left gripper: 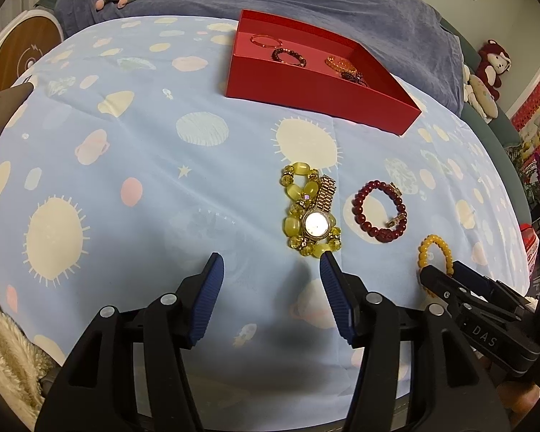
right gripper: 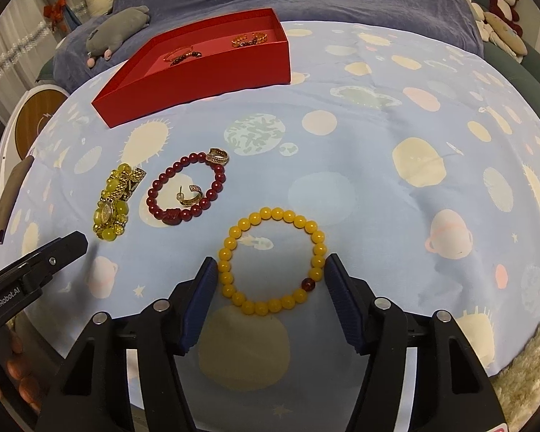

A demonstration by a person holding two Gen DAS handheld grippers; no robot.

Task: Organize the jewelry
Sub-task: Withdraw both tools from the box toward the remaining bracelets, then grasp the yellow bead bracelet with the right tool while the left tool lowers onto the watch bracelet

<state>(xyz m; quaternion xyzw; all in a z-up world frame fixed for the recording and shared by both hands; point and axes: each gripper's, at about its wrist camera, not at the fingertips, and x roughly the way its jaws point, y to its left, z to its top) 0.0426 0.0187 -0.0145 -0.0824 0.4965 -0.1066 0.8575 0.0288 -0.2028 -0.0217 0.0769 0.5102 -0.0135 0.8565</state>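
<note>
Yellow bracelet (right gripper: 271, 261); bracelets (left gripper: 288, 56) inside red box (left gripper: 316, 97)

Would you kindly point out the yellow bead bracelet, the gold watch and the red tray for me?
yellow bead bracelet (right gripper: 257, 216): right wrist view, on the beads at its far arc.
gold watch (left gripper: 315, 224): left wrist view, on its white dial.
red tray (right gripper: 198, 77): right wrist view, on its near outer wall.

Yellow bead bracelet (right gripper: 271, 261) flat beside dark-red bracelet (right gripper: 187, 189)

A glossy yellow bead bracelet (right gripper: 271, 260) and dark red bead bracelet (right gripper: 187, 187) lie on pale blue planet-print cloth (right gripper: 360, 180); far left, a red cardboard box (right gripper: 198, 72).
</note>
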